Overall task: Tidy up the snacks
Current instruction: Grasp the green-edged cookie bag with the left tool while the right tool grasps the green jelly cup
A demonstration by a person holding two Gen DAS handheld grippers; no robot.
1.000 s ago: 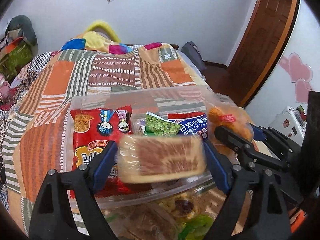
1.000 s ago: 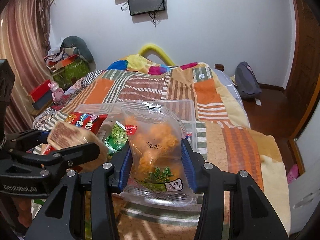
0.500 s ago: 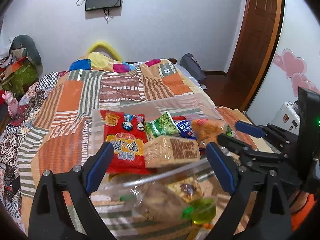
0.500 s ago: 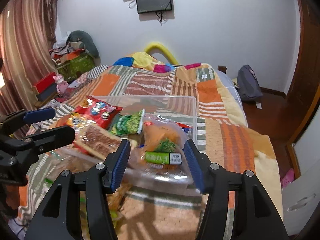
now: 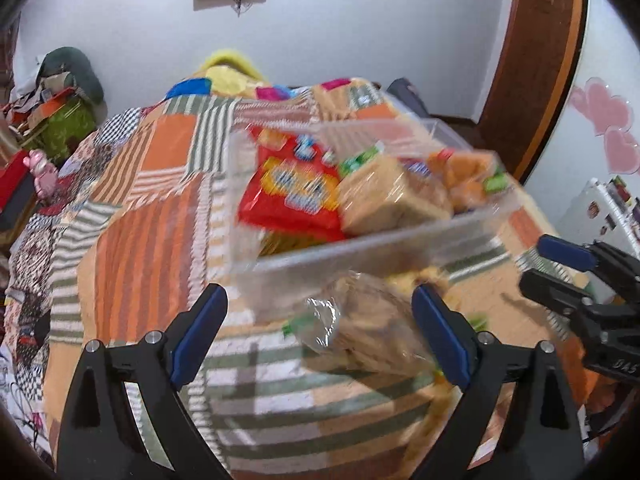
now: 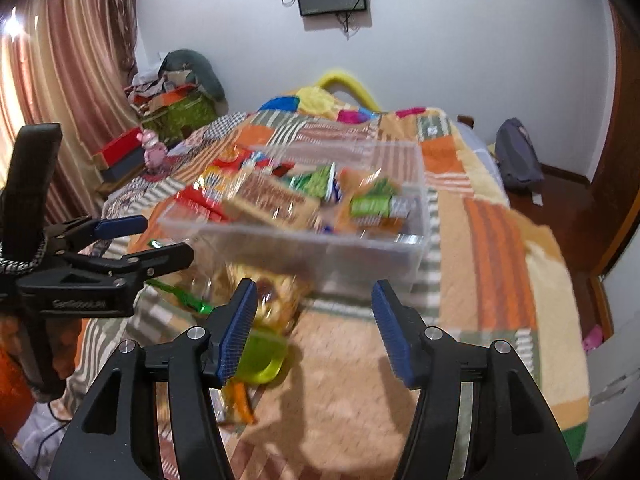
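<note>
A clear plastic bin [image 5: 360, 250] [image 6: 304, 248] sits on the patchwork bed. It holds a red snack bag [image 5: 292, 196], a brown wafer pack [image 5: 392, 200] [image 6: 272, 200], a green pea packet [image 6: 316, 180] and an orange snack bag [image 5: 464, 176] [image 6: 376, 208]. My left gripper [image 5: 320, 328] is open and empty, just in front of the bin, above a clear bag of brown snacks [image 5: 360, 332]. My right gripper [image 6: 314, 320] is open and empty, near loose snacks [image 6: 264, 308] in front of the bin. Both views are blurred.
The patchwork quilt [image 5: 152, 208] covers the bed. A green-lidded item [image 6: 260, 360] lies by my right gripper's left finger. Clutter and a red box [image 6: 120, 152] stand at the left. A backpack [image 6: 516, 156] lies on the floor at the right, near a wooden door [image 5: 532, 60].
Both grippers let go of their packs: the wafer pack and the orange bag now lie in the bin. Both grippers opened and pulled back toward the bed's near end.
</note>
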